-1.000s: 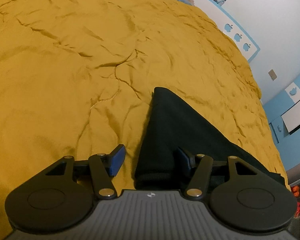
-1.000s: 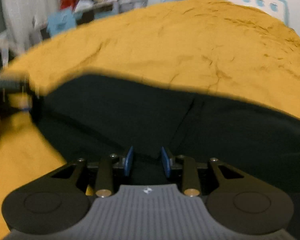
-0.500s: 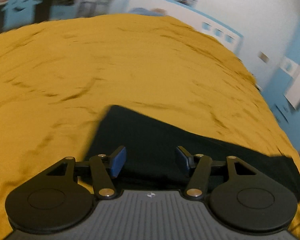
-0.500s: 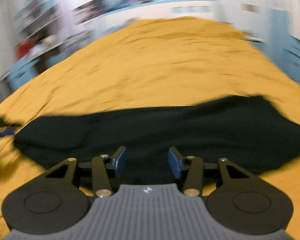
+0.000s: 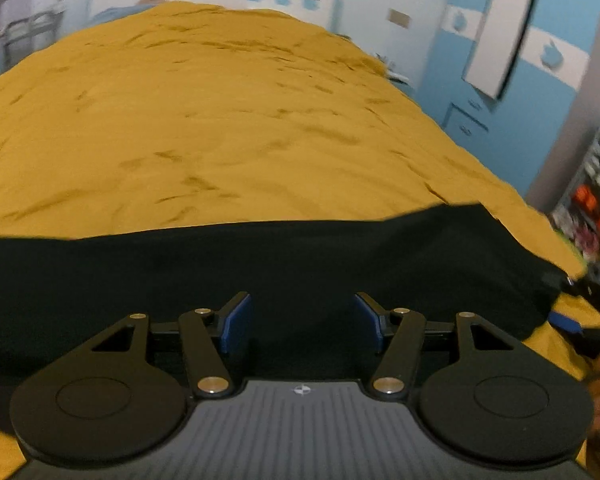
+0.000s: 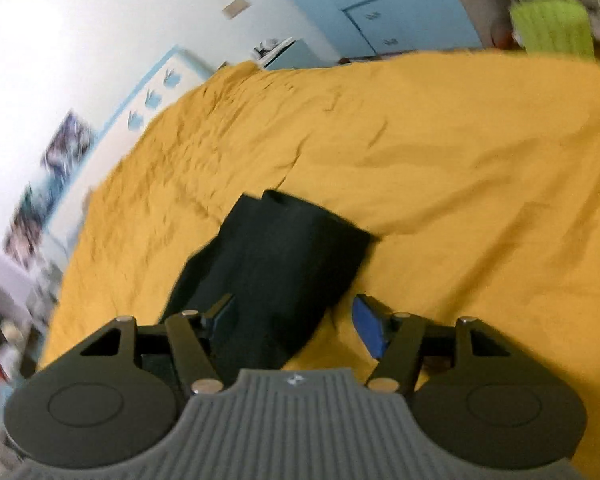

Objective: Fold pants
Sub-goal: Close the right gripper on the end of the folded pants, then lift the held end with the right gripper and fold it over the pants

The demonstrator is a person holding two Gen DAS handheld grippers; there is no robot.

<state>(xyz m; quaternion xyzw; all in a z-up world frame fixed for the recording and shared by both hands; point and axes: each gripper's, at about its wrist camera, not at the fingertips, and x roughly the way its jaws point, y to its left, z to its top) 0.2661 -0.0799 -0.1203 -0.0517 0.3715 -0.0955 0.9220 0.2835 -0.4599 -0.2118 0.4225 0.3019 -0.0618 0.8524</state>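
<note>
Black pants are laid flat on the yellow bedspread, stretched as a long band across the near edge. L gripper is held released above the fabric, nothing pinched. R gripper is opening, w/ the pants' end seen between its jaws but not clamped.

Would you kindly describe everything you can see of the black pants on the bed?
The black pants look like soft, matte dark fabric, lying flat as one long band on the mustard bedspread. The right wrist view shows one squared end with a small notch. The left gripper stands open over them, pressing nothing. The right gripper, opening, has its pads off the cloth.
</note>
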